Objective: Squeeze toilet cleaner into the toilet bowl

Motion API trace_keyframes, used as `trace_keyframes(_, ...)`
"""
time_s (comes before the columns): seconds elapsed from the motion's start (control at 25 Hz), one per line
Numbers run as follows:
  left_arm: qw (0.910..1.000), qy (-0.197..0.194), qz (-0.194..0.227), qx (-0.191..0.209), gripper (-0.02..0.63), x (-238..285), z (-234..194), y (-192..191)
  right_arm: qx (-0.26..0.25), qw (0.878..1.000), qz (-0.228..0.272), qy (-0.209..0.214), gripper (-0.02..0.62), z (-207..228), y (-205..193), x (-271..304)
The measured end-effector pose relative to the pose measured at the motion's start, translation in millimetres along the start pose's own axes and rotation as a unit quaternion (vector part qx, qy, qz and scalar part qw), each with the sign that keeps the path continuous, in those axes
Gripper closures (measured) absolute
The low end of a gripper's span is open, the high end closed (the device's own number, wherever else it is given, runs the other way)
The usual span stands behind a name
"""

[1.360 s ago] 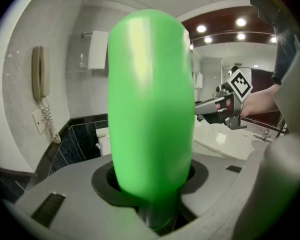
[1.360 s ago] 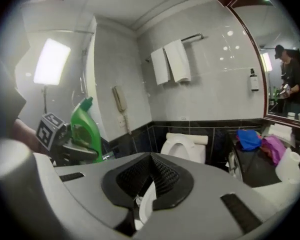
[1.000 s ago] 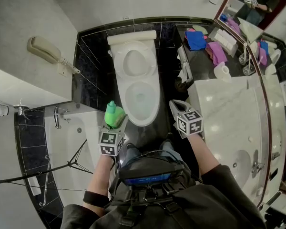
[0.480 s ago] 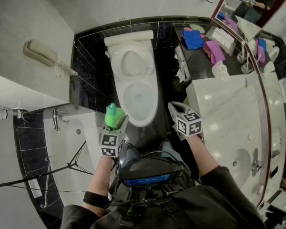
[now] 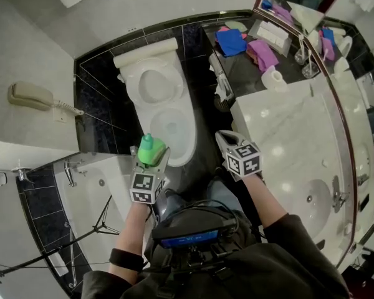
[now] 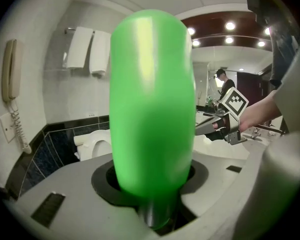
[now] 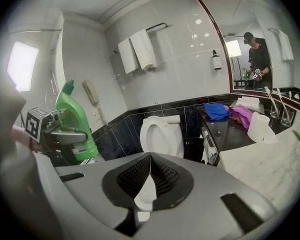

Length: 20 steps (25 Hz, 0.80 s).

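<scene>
Green toilet cleaner bottle (image 5: 148, 147) clamped upright between left gripper (image 5: 153, 161) fingers, near toilet bowl (image 5: 174, 128); right gripper (image 5: 224, 139) fingers closed, empty.

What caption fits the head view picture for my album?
Left gripper holds a green plastic cleaner bottle near the open white toilet bowl; right gripper shut.

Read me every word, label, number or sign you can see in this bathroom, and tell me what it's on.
No text here can be read.
Green bottle: white label low on it, too blurred to read.
Wall dispenser bottle: label too small to read.
Marker cubes: black-and-white patterns only, no letters.
</scene>
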<state>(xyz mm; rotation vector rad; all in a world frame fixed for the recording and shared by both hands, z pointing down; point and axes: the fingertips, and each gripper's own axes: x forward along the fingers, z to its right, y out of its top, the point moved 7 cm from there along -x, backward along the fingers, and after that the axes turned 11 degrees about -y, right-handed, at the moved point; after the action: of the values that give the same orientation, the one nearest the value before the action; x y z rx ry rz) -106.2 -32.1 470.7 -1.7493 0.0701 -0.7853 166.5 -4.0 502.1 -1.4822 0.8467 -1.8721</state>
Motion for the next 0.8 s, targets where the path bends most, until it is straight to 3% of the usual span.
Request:
trace_keyframes(0.36,0.9927,-0.107,0.004,0.057,0.413,114.8,20.8,54.4,0.026,0.999,0.019,-0.042,0.583,63.4,16.3,-6.0)
trace_keyframes(0.8,0.9689,-0.212,0.032,0.123,0.413,288.3,54.2,104.3,0.036,0.995,0.022,-0.088,0.582,182.8,21.5,11.5)
